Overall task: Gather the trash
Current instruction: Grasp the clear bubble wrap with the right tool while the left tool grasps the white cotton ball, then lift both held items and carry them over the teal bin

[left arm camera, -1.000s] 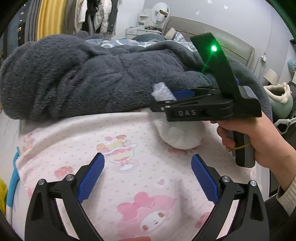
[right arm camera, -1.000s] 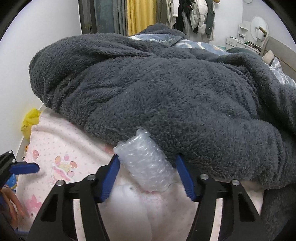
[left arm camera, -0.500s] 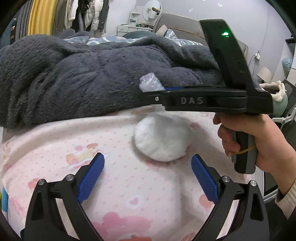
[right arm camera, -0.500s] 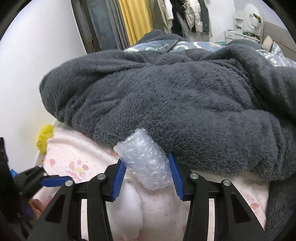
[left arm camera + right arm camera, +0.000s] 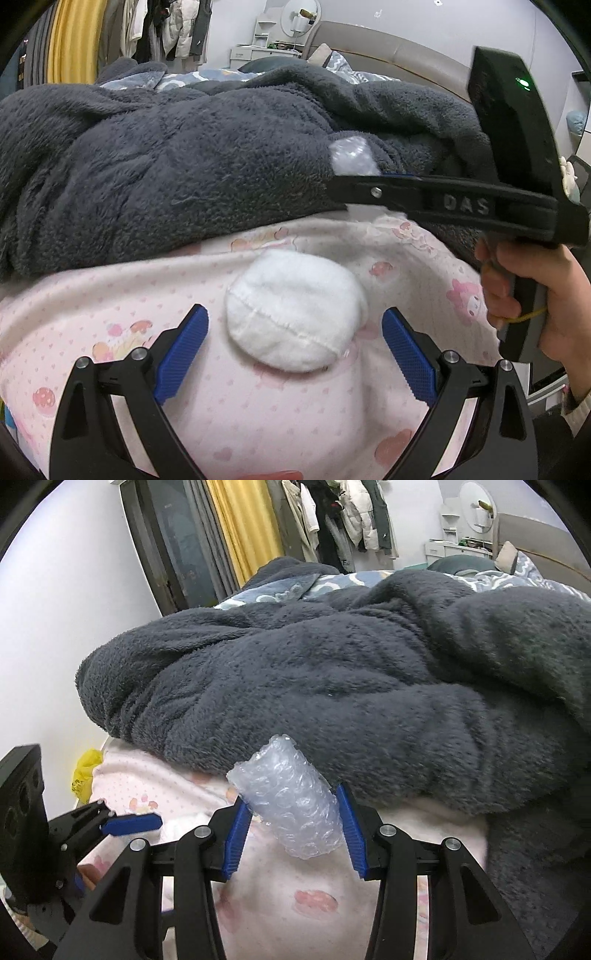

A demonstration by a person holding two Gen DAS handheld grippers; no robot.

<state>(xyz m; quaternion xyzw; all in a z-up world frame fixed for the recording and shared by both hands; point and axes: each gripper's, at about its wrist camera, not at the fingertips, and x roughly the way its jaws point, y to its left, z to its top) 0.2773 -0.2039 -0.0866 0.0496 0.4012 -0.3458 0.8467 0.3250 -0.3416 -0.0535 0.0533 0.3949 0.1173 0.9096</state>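
A roll of clear bubble wrap [image 5: 291, 801] sits squeezed between the blue pads of my right gripper [image 5: 293, 825], lifted a little off the pink patterned bedsheet [image 5: 303, 915]. The left wrist view shows the same roll [image 5: 351, 157] poking out past the right gripper [image 5: 354, 181], which a hand [image 5: 535, 295] holds from the right. A white wad of tissue or cotton [image 5: 295, 310] lies on the sheet between the open fingers of my left gripper [image 5: 295, 349], untouched by either pad. The left gripper's fingers [image 5: 133, 821] appear at the lower left of the right wrist view.
A thick dark grey fleece blanket [image 5: 351, 686] is heaped across the bed just behind both items. A yellow bag [image 5: 86, 771] lies by the wall at the left. Hanging clothes, a yellow curtain [image 5: 240, 531] and a headboard stand farther back.
The right gripper's pads closed onto the bubble wrap and raised it slightly. The left gripper slid forward and rightward until the white wad lay between its open fingers.
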